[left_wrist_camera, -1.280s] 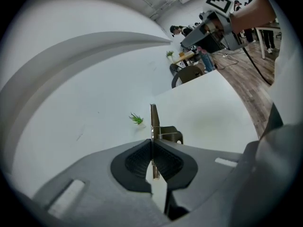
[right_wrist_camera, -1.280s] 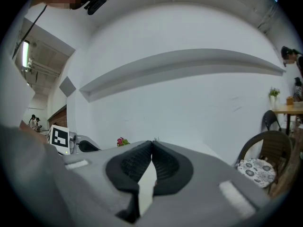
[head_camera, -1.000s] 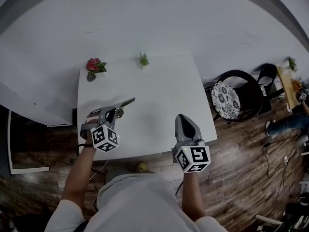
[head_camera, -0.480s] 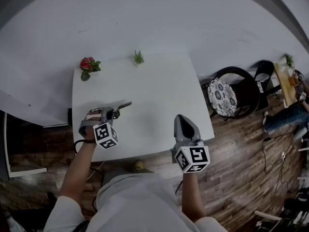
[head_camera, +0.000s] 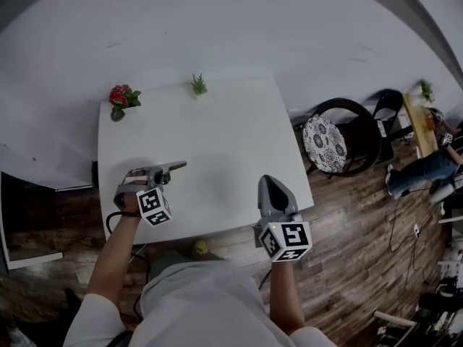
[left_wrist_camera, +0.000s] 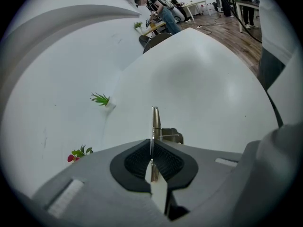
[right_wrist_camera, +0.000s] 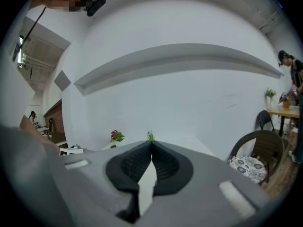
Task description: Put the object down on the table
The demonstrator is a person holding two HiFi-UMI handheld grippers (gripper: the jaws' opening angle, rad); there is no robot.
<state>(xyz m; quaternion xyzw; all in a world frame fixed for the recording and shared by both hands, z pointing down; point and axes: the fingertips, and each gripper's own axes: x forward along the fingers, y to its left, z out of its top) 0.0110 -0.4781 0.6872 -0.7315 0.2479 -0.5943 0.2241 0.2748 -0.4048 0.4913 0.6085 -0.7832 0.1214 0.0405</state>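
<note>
My left gripper (head_camera: 162,170) is shut on a thin flat metal piece (head_camera: 176,166) that sticks out past the jaws over the near-left part of the white table (head_camera: 217,125). In the left gripper view the metal piece (left_wrist_camera: 155,120) stands edge-on, clamped between the black pads (left_wrist_camera: 137,161), with a small hinge-like part on its right side. Whether it touches the tabletop I cannot tell. My right gripper (head_camera: 267,183) is shut with nothing in it, over the table's near-right edge. Its pads (right_wrist_camera: 135,162) meet.
A red flower in a small pot (head_camera: 118,98) and a small green plant (head_camera: 197,85) stand along the table's far edge by the white wall. A black chair with a patterned cushion (head_camera: 324,144) is at the right. A yellow ball (head_camera: 200,248) lies on the floor below the table's front.
The head view has swung, so the table sits further left in the picture. My left gripper with the metal piece has drawn slightly back toward the near-left edge. The right gripper holds its place.
</note>
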